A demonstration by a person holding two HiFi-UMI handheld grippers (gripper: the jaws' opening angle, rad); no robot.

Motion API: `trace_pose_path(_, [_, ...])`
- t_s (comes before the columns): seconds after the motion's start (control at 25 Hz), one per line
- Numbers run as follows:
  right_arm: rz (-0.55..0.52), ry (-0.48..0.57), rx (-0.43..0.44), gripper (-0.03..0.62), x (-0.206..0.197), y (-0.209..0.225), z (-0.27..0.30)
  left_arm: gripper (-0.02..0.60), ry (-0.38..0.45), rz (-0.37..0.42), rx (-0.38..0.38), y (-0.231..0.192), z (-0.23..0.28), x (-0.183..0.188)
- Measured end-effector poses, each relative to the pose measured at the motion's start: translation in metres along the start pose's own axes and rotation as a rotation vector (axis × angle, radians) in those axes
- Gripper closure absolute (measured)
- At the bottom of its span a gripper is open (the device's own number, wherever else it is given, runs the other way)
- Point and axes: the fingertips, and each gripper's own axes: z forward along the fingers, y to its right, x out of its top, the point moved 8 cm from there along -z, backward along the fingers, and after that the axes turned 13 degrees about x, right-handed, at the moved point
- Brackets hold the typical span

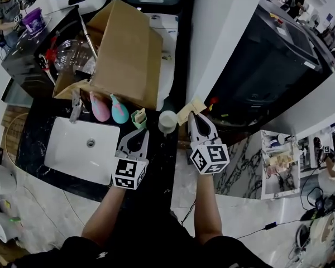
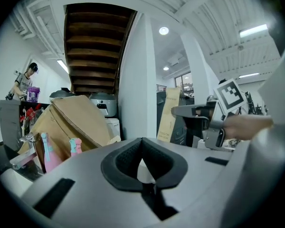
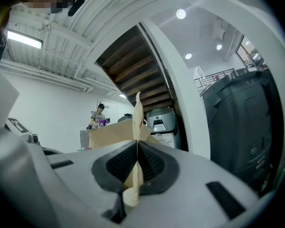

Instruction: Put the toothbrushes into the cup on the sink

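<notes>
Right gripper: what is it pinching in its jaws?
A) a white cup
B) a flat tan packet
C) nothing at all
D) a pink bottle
B: in the right gripper view, the right gripper has its jaws shut on a thin tan packet seen edge-on.

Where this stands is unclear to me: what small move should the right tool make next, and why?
Probably shift the right tool left, bringing its pack over the cup. The tool is shut on the tan pack, which in the head view sits just right of the white cup, not above it.
</notes>
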Motion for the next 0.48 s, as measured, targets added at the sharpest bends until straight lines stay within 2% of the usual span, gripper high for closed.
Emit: trace_pose_path(0.48, [0.023, -0.032, 0.031, 0.588, -0.028, 0.008, 0.038, 0.580, -0.039, 0.013, 0.007, -0.006, 0.008, -0.018])
